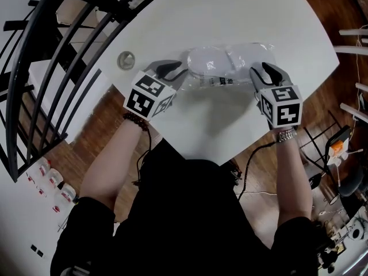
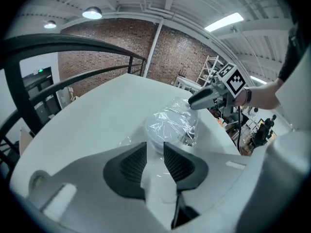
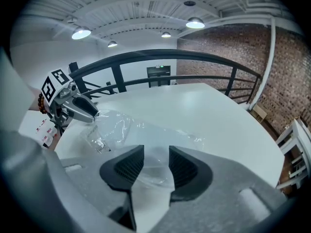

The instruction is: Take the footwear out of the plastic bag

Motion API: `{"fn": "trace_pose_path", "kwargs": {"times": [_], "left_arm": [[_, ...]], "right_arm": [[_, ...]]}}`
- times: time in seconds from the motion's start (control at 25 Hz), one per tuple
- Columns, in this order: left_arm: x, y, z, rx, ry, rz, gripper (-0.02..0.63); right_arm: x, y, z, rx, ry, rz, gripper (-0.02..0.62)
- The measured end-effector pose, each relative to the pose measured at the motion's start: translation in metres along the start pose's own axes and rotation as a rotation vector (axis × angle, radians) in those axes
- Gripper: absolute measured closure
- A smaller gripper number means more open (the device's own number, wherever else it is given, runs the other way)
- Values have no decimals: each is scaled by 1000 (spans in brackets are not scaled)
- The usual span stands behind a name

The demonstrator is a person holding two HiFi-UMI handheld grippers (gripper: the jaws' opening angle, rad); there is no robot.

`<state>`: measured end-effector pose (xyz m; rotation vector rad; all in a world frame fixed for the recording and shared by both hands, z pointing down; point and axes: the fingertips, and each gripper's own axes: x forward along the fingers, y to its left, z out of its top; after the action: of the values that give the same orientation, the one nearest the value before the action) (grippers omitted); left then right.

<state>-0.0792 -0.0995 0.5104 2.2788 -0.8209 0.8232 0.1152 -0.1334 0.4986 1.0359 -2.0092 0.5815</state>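
A clear plastic bag (image 1: 230, 62) with white footwear (image 1: 210, 61) inside lies across the middle of the white table (image 1: 230, 16). My left gripper (image 1: 175, 71) is at the bag's left end. In the left gripper view its jaws (image 2: 154, 147) stand narrowly apart, and the bag (image 2: 175, 123) runs in between the pads, so they look shut on it. My right gripper (image 1: 263, 72) is at the bag's right end. In the right gripper view its jaws (image 3: 156, 152) are open, with loose clear film (image 3: 146, 130) lying between the pads, not pinched.
A small round roll (image 1: 126, 59) sits on the table left of the left gripper. A black railing (image 1: 57, 68) curves round the table's left side. The table's near edge (image 1: 213, 157) is close to the person's body. Small bottles (image 1: 52, 183) stand on the floor at left.
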Motion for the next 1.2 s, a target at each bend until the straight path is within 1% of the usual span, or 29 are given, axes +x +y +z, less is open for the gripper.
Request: {"fn": "trace_pose_path", "kwargs": {"times": [0.08,0.16,0.24,0.44,0.64,0.8,0.92,1.2], "left_arm": [[0,0,1,-63,-19,-38,479],[1,2,0,-93,-17,-46,482],[1,7,-4,-74,11,-14,494],[-1,20,-11,5,69,67,506],[3,22,-14,58,110,100,509],[6,23,-12,65,107,103,512],[1,30,-12,69,104,129,514],[1,38,-11,46,107,146,519]], "right_arm": [[1,0,-2,2,4,1,453],[2,0,-4,3,9,2,453],[3,0,-4,4,11,3,453],[3,0,-5,2,12,3,453],[4,-1,-6,4,17,3,453],[6,-1,-7,7,21,3,453],[7,-2,-7,9,23,4,453],[5,-2,-6,8,19,4,453]]}}
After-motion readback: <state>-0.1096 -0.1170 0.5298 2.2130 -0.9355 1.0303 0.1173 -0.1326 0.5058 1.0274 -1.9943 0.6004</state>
